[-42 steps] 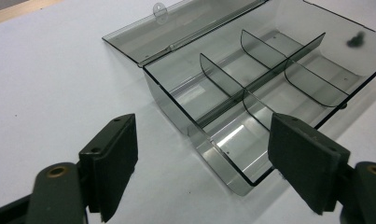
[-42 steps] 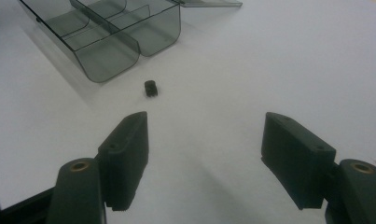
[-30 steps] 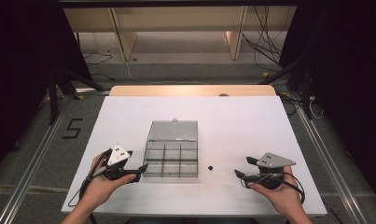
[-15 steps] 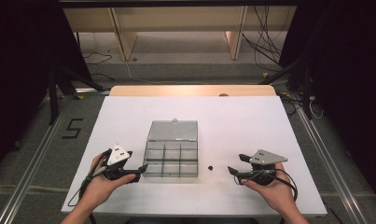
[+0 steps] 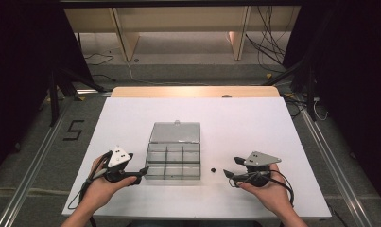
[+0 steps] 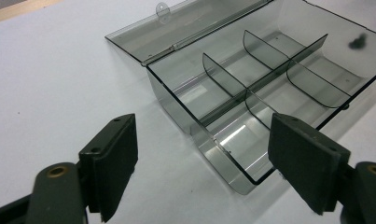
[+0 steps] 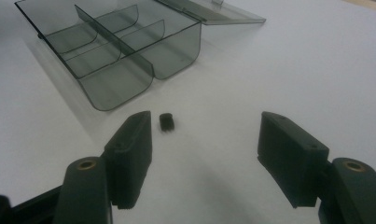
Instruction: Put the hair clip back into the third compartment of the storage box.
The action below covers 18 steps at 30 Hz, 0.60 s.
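Black plastic part (image 7: 166,121) lies on the white table (image 5: 254,127), just right of the open smoky box (image 5: 173,161), apart from it. My right gripper (image 5: 231,168) has been closing slightly, jaws wide and empty, the part just ahead near one jaw. I should centre the part between the jaws before closing. My left gripper (image 5: 143,171) stands open and empty at the box's near-left corner.
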Each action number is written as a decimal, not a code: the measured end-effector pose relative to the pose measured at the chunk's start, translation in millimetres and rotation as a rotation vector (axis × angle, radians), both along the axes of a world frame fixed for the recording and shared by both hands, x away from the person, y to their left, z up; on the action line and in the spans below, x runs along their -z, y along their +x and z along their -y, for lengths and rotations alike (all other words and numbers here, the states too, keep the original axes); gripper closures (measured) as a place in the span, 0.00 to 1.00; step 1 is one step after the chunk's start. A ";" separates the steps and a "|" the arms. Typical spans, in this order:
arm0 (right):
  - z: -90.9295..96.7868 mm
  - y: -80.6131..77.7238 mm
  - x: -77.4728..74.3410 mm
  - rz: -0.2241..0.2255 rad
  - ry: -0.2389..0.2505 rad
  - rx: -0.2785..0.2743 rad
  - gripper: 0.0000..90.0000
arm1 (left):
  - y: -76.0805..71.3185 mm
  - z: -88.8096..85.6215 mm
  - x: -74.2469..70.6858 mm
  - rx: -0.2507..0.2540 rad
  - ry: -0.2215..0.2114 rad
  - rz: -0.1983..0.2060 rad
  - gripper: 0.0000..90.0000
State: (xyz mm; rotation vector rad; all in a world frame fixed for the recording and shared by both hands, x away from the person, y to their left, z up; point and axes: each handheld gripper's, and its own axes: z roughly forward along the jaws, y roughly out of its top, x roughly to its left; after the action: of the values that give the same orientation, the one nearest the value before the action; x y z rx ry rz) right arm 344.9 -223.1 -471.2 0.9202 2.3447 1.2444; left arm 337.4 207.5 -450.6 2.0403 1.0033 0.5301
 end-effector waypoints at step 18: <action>-32.1 15.3 12.8 -0.028 -0.041 -0.039 0.50 | 0.3 0.5 -0.3 -0.003 -0.003 0.006 0.26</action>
State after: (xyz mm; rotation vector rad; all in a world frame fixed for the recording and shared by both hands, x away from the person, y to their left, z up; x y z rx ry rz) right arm 360.2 -191.0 -484.0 0.8877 2.4118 1.2006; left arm 337.7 207.1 -450.2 2.0337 1.0036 0.5355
